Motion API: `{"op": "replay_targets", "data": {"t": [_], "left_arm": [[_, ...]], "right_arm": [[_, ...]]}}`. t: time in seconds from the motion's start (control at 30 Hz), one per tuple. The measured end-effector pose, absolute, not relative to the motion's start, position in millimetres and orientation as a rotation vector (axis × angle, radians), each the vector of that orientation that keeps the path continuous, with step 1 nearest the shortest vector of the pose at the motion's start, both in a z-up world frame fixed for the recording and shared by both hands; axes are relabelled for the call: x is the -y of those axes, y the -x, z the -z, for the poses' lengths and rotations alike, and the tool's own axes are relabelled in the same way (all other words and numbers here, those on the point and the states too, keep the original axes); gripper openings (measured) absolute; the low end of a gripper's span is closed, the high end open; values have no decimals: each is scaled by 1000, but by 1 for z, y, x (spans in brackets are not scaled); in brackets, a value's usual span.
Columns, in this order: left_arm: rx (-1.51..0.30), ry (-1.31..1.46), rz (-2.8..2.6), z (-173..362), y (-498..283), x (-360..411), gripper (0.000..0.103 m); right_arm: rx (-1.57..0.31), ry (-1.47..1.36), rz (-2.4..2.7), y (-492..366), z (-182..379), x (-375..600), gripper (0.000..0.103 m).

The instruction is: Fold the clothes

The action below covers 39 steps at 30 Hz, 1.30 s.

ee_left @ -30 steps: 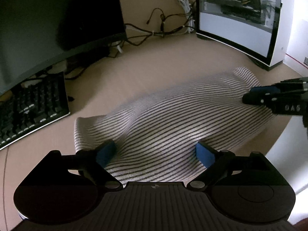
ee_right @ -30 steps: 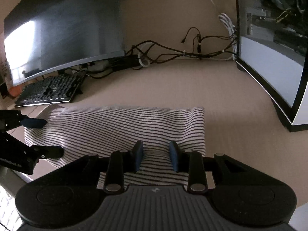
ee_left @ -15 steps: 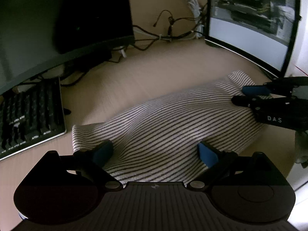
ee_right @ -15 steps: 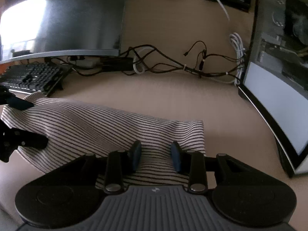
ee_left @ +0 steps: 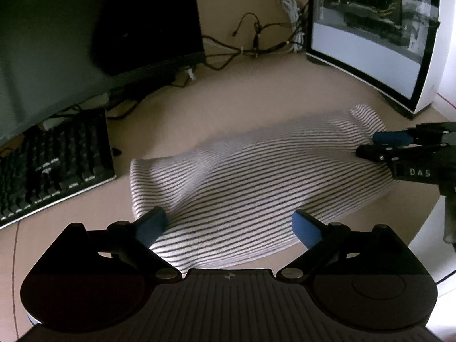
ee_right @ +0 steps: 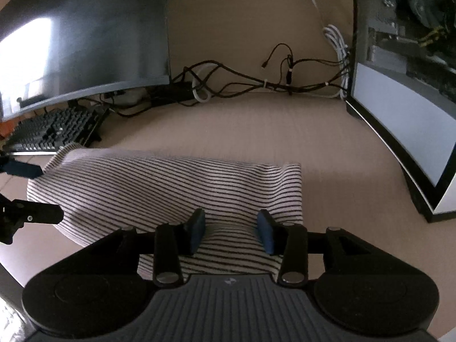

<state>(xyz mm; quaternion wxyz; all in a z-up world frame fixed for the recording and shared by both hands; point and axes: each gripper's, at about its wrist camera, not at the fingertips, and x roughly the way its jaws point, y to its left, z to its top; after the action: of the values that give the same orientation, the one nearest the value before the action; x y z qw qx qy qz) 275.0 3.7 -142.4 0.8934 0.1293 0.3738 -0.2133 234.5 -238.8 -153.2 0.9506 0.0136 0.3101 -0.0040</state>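
The only writing I can read is "DAS", in pale letters on the black body of my right gripper (ee_left: 370,145) where it enters the left wrist view from the right. Any print on the keyboard (ee_left: 51,168) at far left is too blurred to make out. No container is in view.

The striped garment (ee_left: 256,182) lies folded in a long band across the tan surface (ee_left: 256,97), in front of the dark monitor (ee_left: 85,34) and the glass-sided computer case (ee_left: 370,28), with a tangle of cables (ee_right: 256,82) along the far edge.

My left gripper (ee_left: 229,225) tilts down over the garment's near-left end, its blue fingers (ee_left: 151,223) spread wide and gripping nothing; the cloth simply lies between and beneath them. My right gripper also angles downward at the right end. Its fingers (ee_right: 196,228) are opening, partly apart, with striped cloth in the gap but no pad pressing on it.
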Motion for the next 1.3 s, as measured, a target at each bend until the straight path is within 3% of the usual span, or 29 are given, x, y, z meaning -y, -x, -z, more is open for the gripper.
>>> {"op": "replay_targets", "data": {"t": [0.43, 0.6, 0.63, 0.7, 0.77, 0.87, 1.07, 1.3], "left_arm": [[-703, -261, 337, 142, -224, 4, 98], [-626, -280, 251, 112, -193, -5, 98], [-617, -253, 245, 102, -181, -11, 98], [-613, -194, 239, 85, -152, -20, 98], [-616, -135, 229, 73, -119, -27, 99], [-642, -33, 204, 62, -79, -30, 101], [-634, 44, 140, 51, -35, -13, 103], [-567, -89, 202, 43, -35, -1, 103]], "right_arm": [[-632, 56, -19, -204, 150, 238, 43], [-613, 93, -52, -195, 127, 247, 52], [-574, 70, -47, -186, 112, 253, 55], [-485, -2, -32, -158, 79, 268, 82], [-430, -75, -21, -126, 56, 279, 95], [-408, -173, -45, -72, 39, 288, 103], [-473, -333, -159, -9, 45, 268, 103], [-518, -230, -150, -19, 71, 240, 103]]}}
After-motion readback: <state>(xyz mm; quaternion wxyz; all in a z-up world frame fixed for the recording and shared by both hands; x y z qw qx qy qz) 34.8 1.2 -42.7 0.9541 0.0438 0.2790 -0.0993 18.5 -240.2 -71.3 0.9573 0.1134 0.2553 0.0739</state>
